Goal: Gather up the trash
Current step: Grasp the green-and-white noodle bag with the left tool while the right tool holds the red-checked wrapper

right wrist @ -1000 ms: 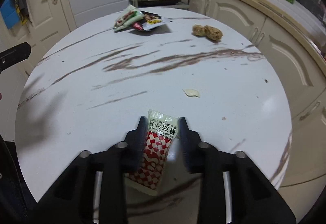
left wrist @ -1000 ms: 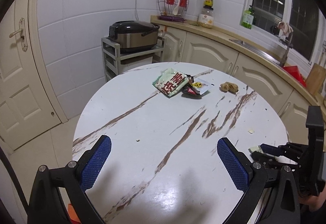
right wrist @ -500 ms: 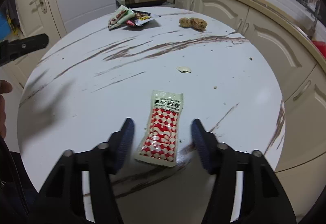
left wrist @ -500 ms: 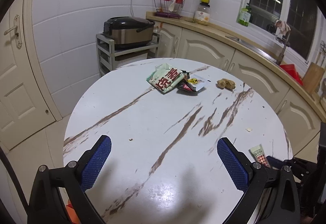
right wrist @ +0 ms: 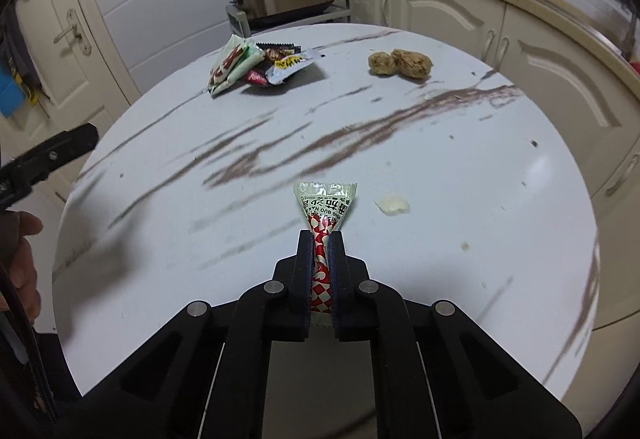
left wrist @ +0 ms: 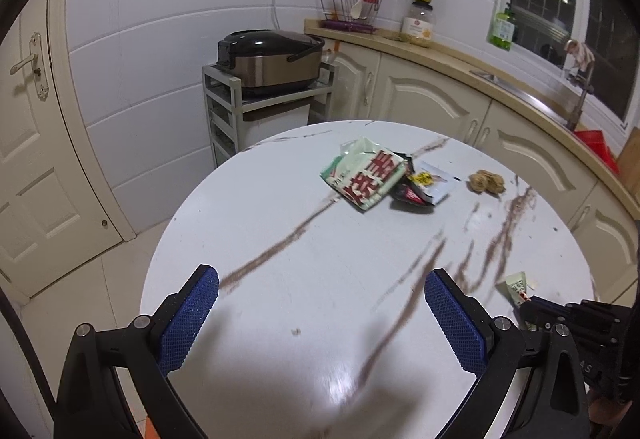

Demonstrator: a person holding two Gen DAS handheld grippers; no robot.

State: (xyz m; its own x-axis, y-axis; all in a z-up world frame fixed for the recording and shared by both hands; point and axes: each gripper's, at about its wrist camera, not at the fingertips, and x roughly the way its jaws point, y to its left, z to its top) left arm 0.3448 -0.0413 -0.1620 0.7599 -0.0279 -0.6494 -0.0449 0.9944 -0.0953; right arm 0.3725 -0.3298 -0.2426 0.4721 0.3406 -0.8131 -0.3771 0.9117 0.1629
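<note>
The right tool (right wrist: 320,239) has just closed, pinching the red-and-white checkered sauce packet (right wrist: 325,205) above the round white marble-streaked desk (right wrist: 460,143). The left tool (left wrist: 318,291) hangs wide, gripping nothing. Farther off lie crumpled green and dark snack wrappers (right wrist: 256,65) beside brown crumpled lumps (right wrist: 400,64).

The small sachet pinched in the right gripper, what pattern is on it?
Red-and-white checks on the small sachet, with a pale green printed end, clearest in the right wrist view.

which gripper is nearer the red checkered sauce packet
Right. The right gripper is shut on the red checkered sauce packet, pinching it between its pads. The left gripper is open over bare table, off to the packet's side.
</note>
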